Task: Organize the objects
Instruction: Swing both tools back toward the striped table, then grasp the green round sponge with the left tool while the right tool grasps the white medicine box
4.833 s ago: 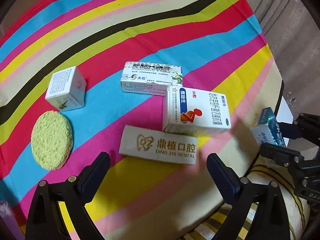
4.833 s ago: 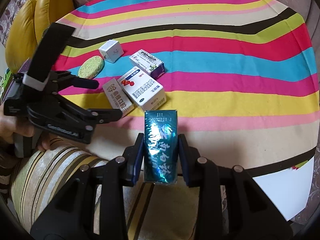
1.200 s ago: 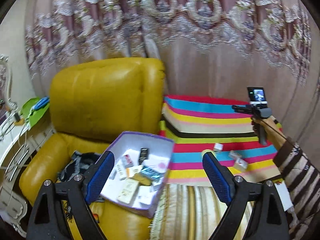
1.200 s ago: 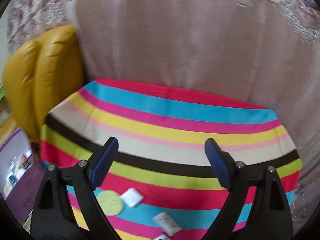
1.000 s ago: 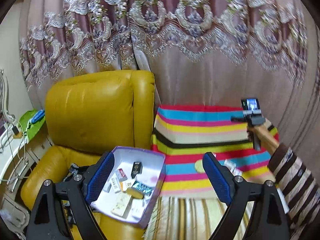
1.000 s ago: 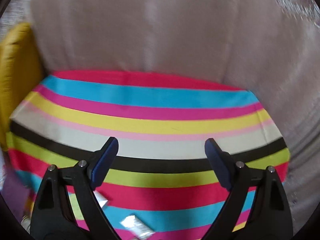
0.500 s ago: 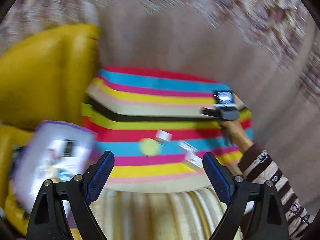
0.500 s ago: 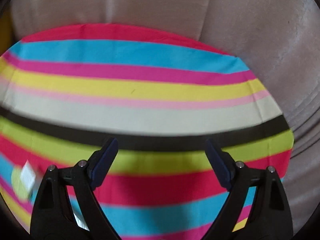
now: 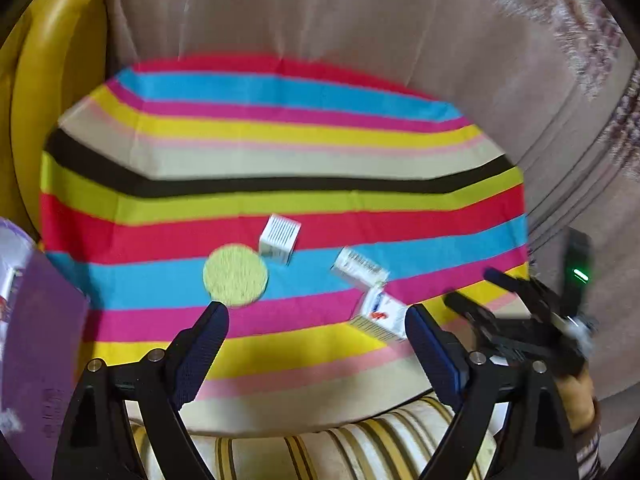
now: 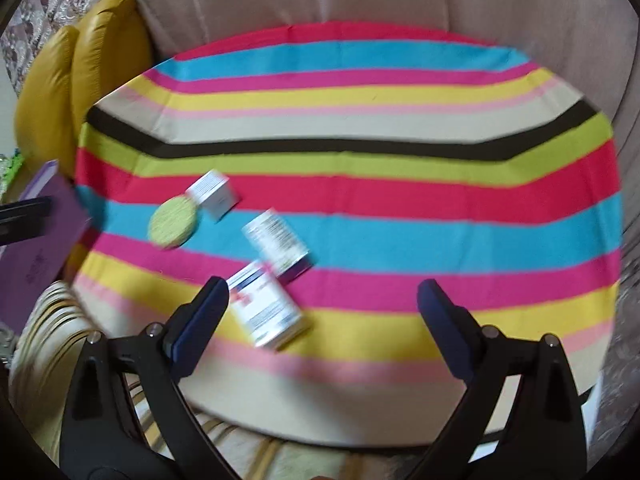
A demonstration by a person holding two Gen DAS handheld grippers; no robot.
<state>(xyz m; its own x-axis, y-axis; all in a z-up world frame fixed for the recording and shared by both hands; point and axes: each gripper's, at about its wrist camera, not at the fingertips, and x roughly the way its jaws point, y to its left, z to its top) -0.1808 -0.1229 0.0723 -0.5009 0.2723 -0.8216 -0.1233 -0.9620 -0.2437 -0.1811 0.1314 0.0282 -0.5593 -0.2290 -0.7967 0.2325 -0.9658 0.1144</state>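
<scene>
Both cameras have swung back from the purple box (image 9: 36, 360) at the left to the counter (image 9: 280, 160), and the teal carton and dental box are gone from it. The left gripper (image 9: 316, 332) and right gripper (image 10: 322, 304) stand wide open, holding nothing. Left to clear: the green sponge (image 9: 235, 274) touching the small white box (image 9: 280, 238), and two medicine boxes – one (image 10: 277, 240) above, one (image 10: 264, 312) nearest the right gripper – with nothing blocking.

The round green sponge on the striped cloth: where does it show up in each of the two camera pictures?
Left wrist view: the round green sponge lies left of centre on the blue stripe.
Right wrist view: it lies at the left, on the same stripe.
Shared landmark: the small white cube box just beyond it to the right.
</scene>
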